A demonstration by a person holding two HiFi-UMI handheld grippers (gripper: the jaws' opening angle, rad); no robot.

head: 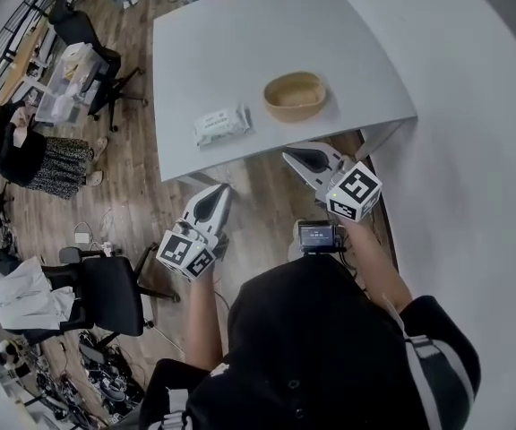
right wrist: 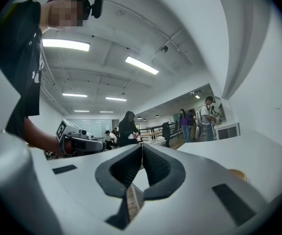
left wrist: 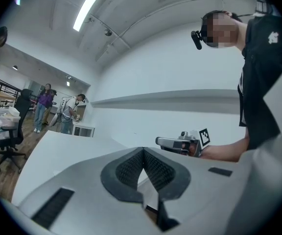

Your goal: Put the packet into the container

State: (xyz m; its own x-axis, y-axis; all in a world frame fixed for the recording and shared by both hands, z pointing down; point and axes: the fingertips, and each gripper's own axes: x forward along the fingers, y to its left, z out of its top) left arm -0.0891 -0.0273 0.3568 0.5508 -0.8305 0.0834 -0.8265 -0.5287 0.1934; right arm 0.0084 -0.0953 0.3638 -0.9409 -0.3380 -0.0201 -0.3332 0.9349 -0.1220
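the packet [head: 221, 124] lies on the tabletop [head: 240, 43] beside the container [head: 295, 96], apart from the left claw [head: 220, 191] and right claw [head: 288, 156], both closed on nothing.

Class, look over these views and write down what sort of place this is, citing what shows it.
Probably an open-plan office or lab: office chairs on a wood floor, a white table, strip lights overhead and people standing in the background.
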